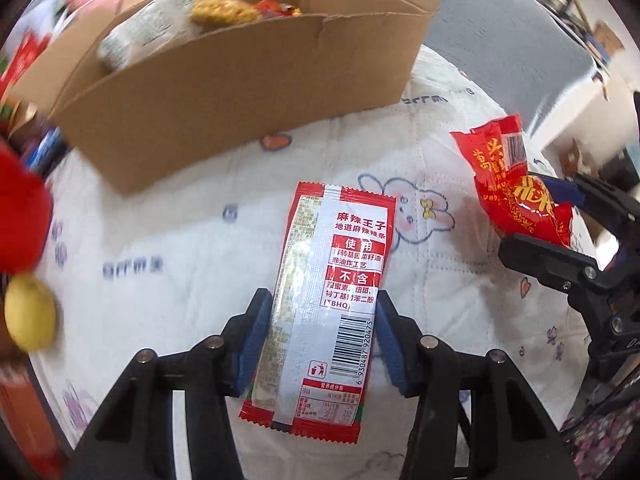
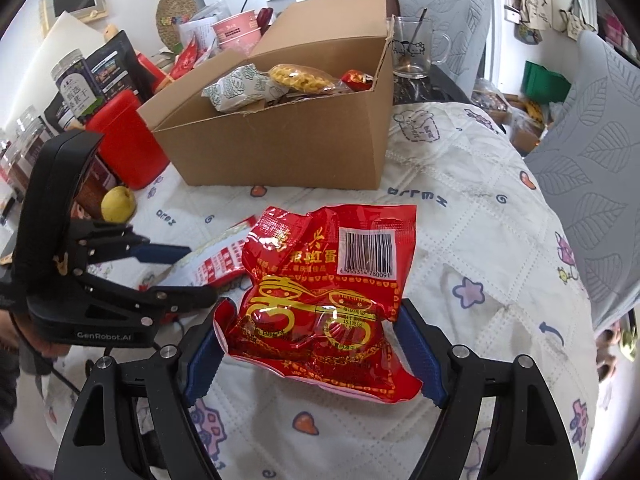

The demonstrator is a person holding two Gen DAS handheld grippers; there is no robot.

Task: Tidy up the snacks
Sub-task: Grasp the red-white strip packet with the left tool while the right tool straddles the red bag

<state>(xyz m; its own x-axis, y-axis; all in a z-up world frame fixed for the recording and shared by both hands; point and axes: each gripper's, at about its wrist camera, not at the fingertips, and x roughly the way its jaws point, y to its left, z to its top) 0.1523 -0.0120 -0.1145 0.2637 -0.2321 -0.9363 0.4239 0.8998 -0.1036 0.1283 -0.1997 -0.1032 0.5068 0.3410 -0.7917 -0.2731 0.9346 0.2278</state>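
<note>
My left gripper [image 1: 322,312] is shut on a long red-and-white spicy-strip packet [image 1: 326,300], held above the quilted cloth. My right gripper [image 2: 314,320] is shut on a red foil snack bag [image 2: 324,304] with gold print and a barcode; it also shows in the left wrist view [image 1: 516,188], to the right of the packet. The open cardboard box [image 2: 280,136] stands beyond both, holding a yellow noodle snack [image 2: 298,76], a white-green wrapped pack [image 2: 236,88] and a small red pack [image 2: 356,78]. The left gripper and its packet [image 2: 216,256] appear left of the red bag.
White cartoon-print quilt [image 2: 460,248] covers the table. A red tin [image 2: 128,140], a yellow fruit [image 2: 118,204], jars [image 2: 76,80] and dark bags crowd the left. A glass mug [image 2: 414,46] stands behind the box. Grey chairs [image 2: 592,168] stand right.
</note>
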